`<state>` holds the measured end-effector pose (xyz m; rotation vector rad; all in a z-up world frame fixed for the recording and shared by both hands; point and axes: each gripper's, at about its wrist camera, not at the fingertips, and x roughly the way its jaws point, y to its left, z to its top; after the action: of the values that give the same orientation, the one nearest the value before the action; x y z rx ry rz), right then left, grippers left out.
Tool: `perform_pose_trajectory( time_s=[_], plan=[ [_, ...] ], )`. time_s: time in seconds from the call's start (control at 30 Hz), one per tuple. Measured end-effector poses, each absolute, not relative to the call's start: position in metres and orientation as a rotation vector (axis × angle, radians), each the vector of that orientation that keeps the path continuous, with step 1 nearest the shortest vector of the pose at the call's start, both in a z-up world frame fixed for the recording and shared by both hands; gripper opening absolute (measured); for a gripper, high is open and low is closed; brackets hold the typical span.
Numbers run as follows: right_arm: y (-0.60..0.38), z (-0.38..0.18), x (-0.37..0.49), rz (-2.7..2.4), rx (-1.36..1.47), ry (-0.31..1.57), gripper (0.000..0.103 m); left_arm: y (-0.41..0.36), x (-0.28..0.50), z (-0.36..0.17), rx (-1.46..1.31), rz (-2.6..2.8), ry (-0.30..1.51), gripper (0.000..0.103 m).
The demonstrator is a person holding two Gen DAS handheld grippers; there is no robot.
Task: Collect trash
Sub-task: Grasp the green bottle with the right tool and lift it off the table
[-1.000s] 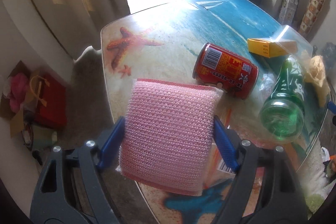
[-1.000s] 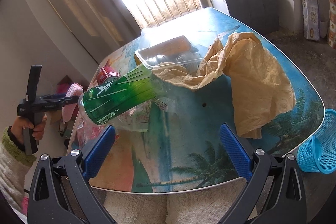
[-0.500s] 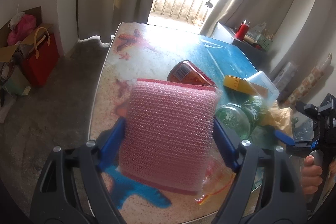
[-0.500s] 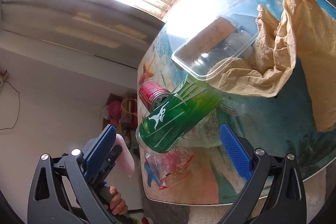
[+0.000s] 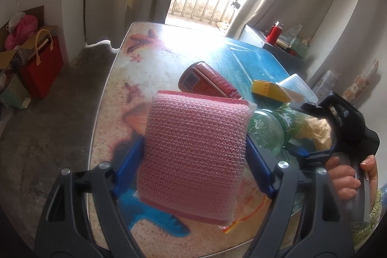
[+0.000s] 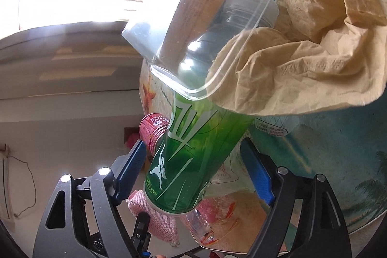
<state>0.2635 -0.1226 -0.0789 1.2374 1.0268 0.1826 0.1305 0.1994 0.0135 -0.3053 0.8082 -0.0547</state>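
My left gripper (image 5: pixel 193 161) is shut on a pink mesh sponge pack (image 5: pixel 196 151) and holds it above the near edge of the beach-print table (image 5: pixel 145 59). My right gripper (image 6: pixel 193 168) is open, its blue fingers either side of a lying green bottle (image 6: pixel 193 156), with small gaps showing. The bottle also shows in the left wrist view (image 5: pixel 268 132). A red can (image 5: pixel 208 86) lies behind the sponge; it also shows in the right wrist view (image 6: pixel 152 134). The sponge pack shows under the bottle (image 6: pixel 159 221).
A clear plastic container (image 6: pixel 205 23) and a crumpled beige paper (image 6: pixel 309 47) lie past the bottle. A yellow box (image 5: pixel 268 90) lies by the container. A clear bag with red trim (image 6: pixel 217 221) lies at the table's near edge. A red bag (image 5: pixel 41 67) stands on the floor at left.
My right gripper has moved in close around the green bottle's base. My left gripper, still holding the sponge pack, has risen and turned slightly.
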Motion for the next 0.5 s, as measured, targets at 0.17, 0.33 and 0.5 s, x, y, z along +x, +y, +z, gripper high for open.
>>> perform_pose_trajectory(
  time_s=[0.17,0.33,0.5],
  plan=[
    [-0.127,-0.089,0.269,0.182,1.296,1.004,0.070,0.198,0.133,0.009,-0.322,-0.067,0.810,0.077],
    [-0.130,-0.101,0.269,0.199,1.355,0.989,0.067,0.193,0.133,0.009,-0.319,-0.082,0.813,0.077],
    [-0.139,-0.111,0.263,0.182,1.393,0.989,0.067,0.192,0.131,0.007,-0.322,-0.084,0.817,0.077]
  ],
)
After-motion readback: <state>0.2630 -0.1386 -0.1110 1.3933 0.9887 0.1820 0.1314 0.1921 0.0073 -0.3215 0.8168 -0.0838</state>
